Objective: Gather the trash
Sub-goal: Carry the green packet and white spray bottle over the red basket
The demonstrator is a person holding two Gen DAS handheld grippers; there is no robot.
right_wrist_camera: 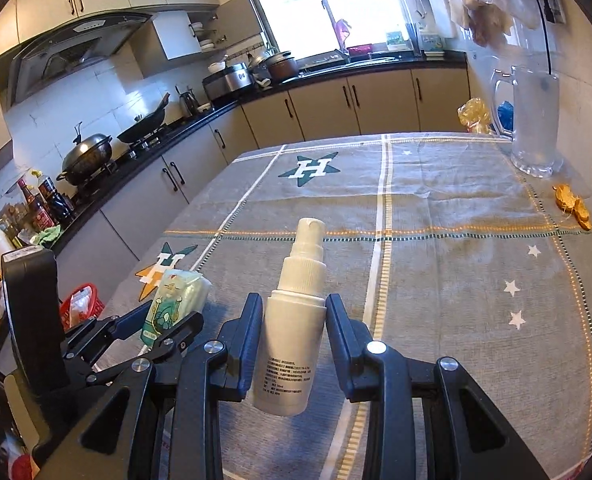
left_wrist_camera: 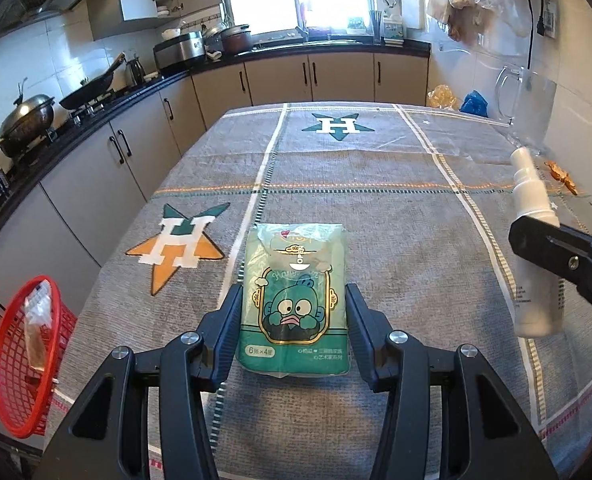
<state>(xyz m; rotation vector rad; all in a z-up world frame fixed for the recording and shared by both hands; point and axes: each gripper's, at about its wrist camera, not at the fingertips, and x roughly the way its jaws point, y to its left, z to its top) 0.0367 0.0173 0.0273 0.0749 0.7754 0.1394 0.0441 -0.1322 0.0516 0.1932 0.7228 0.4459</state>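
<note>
Mid-collection over a cloth-covered desk (left_wrist_camera: 375,184): left gripper (left_wrist_camera: 294,328) fingers clamped on a green tissue pack (left_wrist_camera: 296,300), right gripper (right_wrist_camera: 294,344) fingers clamped on a white spray bottle (right_wrist_camera: 292,344), both likely bound next for the red basket (left_wrist_camera: 28,364) hanging off the desk's left edge.

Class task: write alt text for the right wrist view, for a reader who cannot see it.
The right tool grips a white spray bottle above a table under a grey star-patterned tablecloth. At left, the left tool holds a green tissue pack; kitchen counters lie behind.
</note>
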